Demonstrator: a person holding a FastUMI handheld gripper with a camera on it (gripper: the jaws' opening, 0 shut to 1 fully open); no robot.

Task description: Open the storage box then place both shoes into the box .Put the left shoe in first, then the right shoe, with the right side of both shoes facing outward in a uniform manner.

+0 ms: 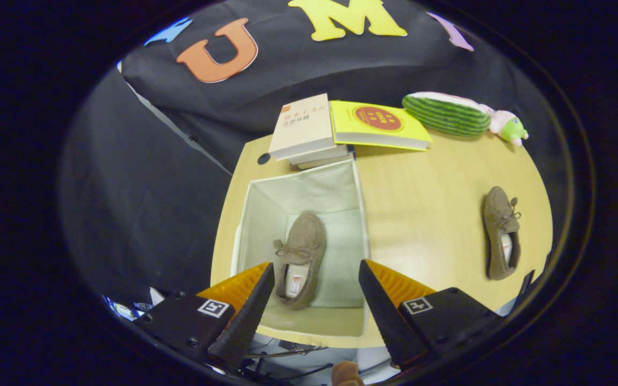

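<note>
My gripper (314,289) hangs released above the open box (360,214), one shoe (301,252) inside; the other shoe (501,233) lies right, books (341,128) beyond.

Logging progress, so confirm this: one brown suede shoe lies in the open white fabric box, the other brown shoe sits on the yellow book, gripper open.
Wrong on one point. The gripper view shows the second brown suede shoe lying on the wooden table, not on the yellow book. The first shoe does lie in the open white fabric box, and the gripper is open.
</note>
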